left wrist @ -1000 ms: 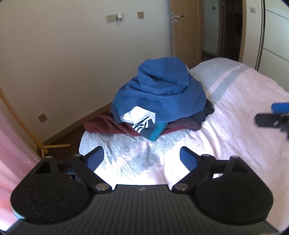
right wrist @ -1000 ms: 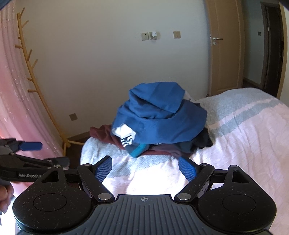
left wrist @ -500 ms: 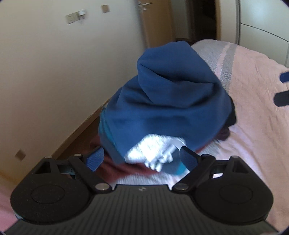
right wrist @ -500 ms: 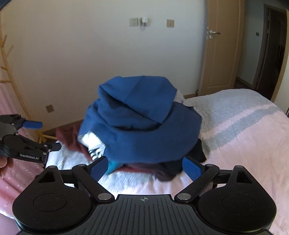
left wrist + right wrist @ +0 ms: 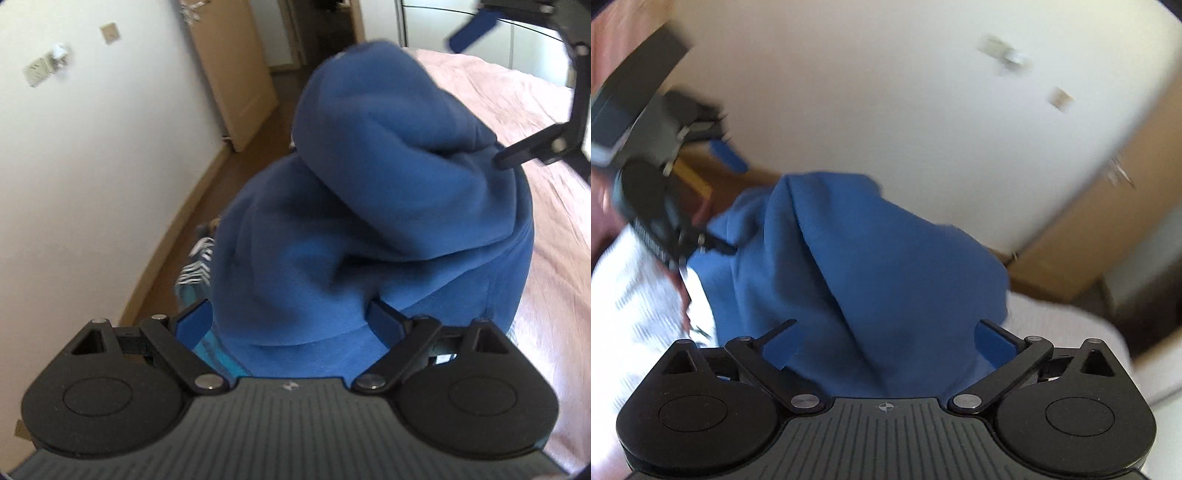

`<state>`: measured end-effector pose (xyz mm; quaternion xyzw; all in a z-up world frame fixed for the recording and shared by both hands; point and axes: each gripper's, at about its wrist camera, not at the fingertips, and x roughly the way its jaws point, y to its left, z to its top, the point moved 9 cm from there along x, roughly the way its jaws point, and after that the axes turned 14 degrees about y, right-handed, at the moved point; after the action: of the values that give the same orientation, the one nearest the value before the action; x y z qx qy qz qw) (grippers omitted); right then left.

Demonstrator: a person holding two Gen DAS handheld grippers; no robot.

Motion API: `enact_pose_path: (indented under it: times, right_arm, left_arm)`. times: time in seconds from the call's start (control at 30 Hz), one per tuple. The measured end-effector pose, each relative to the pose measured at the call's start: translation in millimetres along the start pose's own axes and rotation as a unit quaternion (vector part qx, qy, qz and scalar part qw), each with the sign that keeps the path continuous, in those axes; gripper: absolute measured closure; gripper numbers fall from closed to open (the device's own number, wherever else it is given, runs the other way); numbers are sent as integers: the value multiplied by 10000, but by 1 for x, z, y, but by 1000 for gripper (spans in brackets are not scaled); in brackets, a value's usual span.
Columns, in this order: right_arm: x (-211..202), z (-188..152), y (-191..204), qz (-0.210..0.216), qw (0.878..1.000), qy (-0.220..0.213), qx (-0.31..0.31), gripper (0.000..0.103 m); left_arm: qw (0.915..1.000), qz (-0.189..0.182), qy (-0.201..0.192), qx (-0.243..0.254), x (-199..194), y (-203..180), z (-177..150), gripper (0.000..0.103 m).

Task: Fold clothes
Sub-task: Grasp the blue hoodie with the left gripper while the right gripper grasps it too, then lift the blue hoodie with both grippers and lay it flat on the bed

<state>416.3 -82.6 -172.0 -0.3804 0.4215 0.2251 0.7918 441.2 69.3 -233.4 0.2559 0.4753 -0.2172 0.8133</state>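
**Both claws wide at the blue heap on the bed**

Nearest to us, the left gripper (image 5: 286, 325) stands with its jaws spread wide, blue fabric bulging between them; we see no pad pressing in. The right gripper (image 5: 886, 341) is just as wide and its jaws are opening, cloth of the same garment between them, not pinched as far as we can tell.

The thing we are after, the blue sweatshirt (image 5: 369, 206), sits crumpled on top of a heap of clothes at the edge of the bed. At its left side a white-striped garment (image 5: 197, 266) and a strip of teal cloth (image 5: 208, 349) peek out from under it.

Beneath lies the bedspread (image 5: 554, 229), pink on the far side and pale with a grey-white weave (image 5: 631, 295) on the near corner. Beyond the bed's edge we see a brown wooden floor (image 5: 173, 251) with a skirting board along a plain cream wall (image 5: 92, 166). The wall carries sockets and switches (image 5: 44, 68), blurred. Farther on stands a light wooden door (image 5: 236, 74), and in the far right corner white wardrobe panels (image 5: 424, 22).
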Motion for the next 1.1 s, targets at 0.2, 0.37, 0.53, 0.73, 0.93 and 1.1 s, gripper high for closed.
enact_pose_path:
  times: [0.2,0.37,0.53,0.73,0.93,1.1]
  right_arm:
    - [65,15,6,80,9967,453,-672,1]
    - [80,9,-7,386,9978,530,94,98]
    - [44,-22,-31,749,9937,93,827,101]
    - [-41,-100,-80,597,9775,-329,1998,101]
    - [-136,-235,-86,255,9571,-111,2883,101]
    - [-198,-369,-59,24,9284,315,3703,101]
  left_arm:
    - [9983,-580,81,2,20,-4,-4,23]
    - [9978,-637,-75,154,7,-11,-4,65]
    - [9964,-454,-529,477,-40,-32,1,94]
    - [9784,-924,-1158,1439,-124,-145,5,96]
    - [9450,-1795,-1209,2452,-192,-314,-38,96]
    - [9098,-2562,-989,3111,-228,-462,-111,96]
